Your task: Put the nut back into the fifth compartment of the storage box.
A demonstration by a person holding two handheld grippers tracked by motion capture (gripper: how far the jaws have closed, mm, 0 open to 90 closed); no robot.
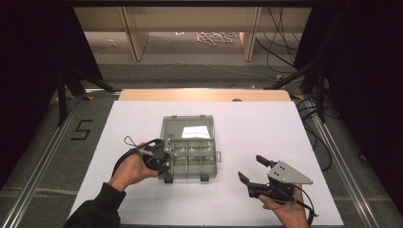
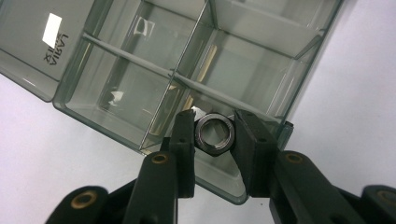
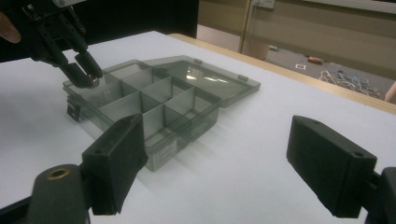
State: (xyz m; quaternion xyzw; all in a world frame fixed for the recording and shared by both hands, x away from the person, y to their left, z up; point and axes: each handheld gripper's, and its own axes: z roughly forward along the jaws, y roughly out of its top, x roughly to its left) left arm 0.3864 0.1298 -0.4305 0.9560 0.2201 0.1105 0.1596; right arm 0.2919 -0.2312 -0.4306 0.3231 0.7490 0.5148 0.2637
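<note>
Now left hand-held gripper (image 2: 214,135) pinches a hex nut (image 2: 214,134) over the box (image 2: 100,100)

The compartment box (image 2: 140,88) is cut off by the left gripper view's top edge.

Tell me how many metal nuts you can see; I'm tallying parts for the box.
1. The hex nut is pinched between the left gripper jaws, over a corner compartment of the open organizer box. Glare on the dividers could hide others.

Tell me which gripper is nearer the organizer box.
Left. The left gripper holds a nut over the organizer box; the right gripper hovers open, apart.
</note>
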